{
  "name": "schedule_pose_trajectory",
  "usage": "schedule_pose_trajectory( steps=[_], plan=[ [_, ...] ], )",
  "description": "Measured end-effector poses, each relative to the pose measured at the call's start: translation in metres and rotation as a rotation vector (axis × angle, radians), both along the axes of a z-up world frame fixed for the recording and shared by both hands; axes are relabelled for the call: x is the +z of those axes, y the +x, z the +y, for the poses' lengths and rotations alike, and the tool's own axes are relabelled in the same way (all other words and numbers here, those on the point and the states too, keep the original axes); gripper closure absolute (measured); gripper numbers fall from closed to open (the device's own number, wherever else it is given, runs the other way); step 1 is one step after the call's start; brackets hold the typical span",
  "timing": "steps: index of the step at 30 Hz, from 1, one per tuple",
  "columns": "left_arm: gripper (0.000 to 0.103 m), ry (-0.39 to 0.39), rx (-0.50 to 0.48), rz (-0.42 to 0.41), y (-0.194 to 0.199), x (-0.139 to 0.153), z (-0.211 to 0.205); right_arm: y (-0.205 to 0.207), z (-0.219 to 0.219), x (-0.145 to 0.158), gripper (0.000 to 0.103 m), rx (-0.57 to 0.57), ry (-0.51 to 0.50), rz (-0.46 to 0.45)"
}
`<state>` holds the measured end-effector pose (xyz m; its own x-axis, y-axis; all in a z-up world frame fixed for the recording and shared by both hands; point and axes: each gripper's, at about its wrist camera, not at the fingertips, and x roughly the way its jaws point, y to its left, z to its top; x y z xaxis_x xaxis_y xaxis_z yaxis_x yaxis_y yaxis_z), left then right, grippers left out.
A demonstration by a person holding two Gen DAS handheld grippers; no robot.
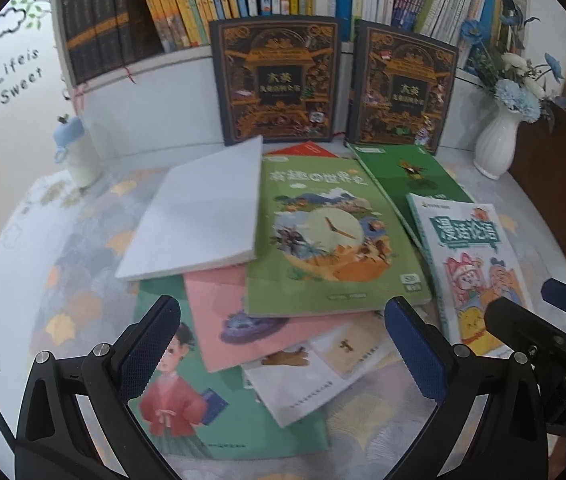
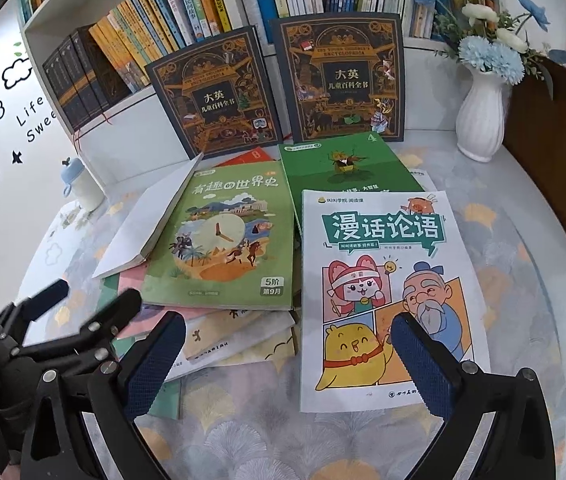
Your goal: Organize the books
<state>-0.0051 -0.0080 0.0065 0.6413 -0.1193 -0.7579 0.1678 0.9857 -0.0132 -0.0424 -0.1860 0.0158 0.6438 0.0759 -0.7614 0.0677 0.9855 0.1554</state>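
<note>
While both tongs hang wide and empty, left tongs [image 1: 279, 350], right tongs [image 2: 289, 364], books lie scattered on tabletop [image 2: 503, 240]. You start with comic book [image 2: 379, 280]: slide to edge, pinch spine, avoid vase [image 2: 479, 120].

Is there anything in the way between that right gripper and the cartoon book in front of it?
Nothing visible. The right gripper is open, and the cartoon book lies flat right ahead with nothing on top of it.

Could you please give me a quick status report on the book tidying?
Left gripper open, empty. Right gripper open above comic book. Books piled loose on table. Vase clear.
</note>
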Motion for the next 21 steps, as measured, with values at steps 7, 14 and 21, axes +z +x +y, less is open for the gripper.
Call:
schedule_pose_trajectory(
  steps=[7, 14, 21],
  plan=[
    [0.002, 0.010, 0.025, -0.010, -0.001, 0.001, 0.002, -0.002, 0.010, 0.005, 0.001, -0.001, -0.074, -0.033],
    [0.009, -0.067, 0.006, -0.014, -0.002, 0.001, -0.001, -0.007, -0.024, 0.019, 0.003, -0.024, -0.045, -0.064],
    [0.009, -0.065, -0.113, 0.053, 0.002, -0.031, -0.061, 0.014, -0.125, -0.005, 0.006, -0.181, -0.003, 0.053]
  ],
)
